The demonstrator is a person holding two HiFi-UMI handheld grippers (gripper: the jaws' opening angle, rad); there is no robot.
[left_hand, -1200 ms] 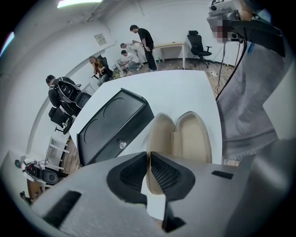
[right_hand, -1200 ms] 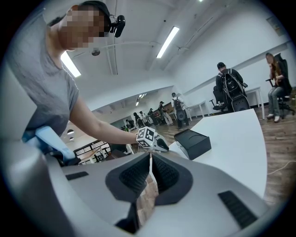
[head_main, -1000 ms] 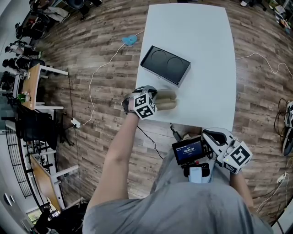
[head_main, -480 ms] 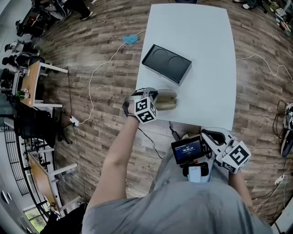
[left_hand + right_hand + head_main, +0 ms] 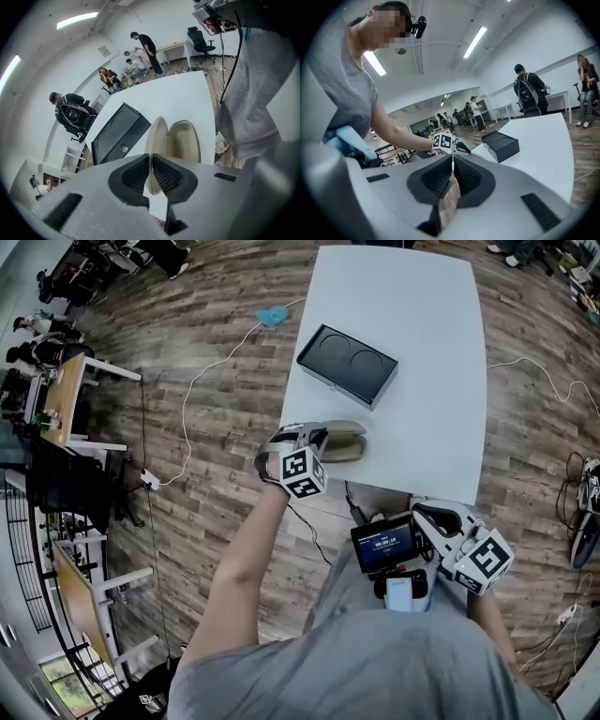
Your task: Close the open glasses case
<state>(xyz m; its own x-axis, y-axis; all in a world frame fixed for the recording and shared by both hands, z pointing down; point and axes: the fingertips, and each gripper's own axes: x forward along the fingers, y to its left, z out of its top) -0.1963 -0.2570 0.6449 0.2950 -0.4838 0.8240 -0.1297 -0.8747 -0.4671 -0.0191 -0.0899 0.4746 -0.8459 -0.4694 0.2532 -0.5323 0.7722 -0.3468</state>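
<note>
The beige glasses case (image 5: 349,450) lies open at the white table's (image 5: 427,343) near left corner, its lid (image 5: 339,428) tipped up on edge. In the left gripper view both shells (image 5: 183,143) stand in a narrow V just beyond the jaws. My left gripper (image 5: 322,438) points steeply down at the case's left end, and its jaws are pinched on the lid's rim (image 5: 156,140). The right gripper (image 5: 427,515) hangs off the table's near edge by my waist. Its jaws (image 5: 453,161) are shut, with nothing between them.
A black rectangular box (image 5: 347,366) with two round recesses sits on the table behind the case, also showing as the black box (image 5: 119,133) and the black box (image 5: 500,144). Cables trail over the wooden floor (image 5: 216,371). Several people stand and sit at the room's far side.
The left gripper has risen slightly and the case's lid has swung up from nearly flat to standing on edge. The right gripper has stayed where it was.
</note>
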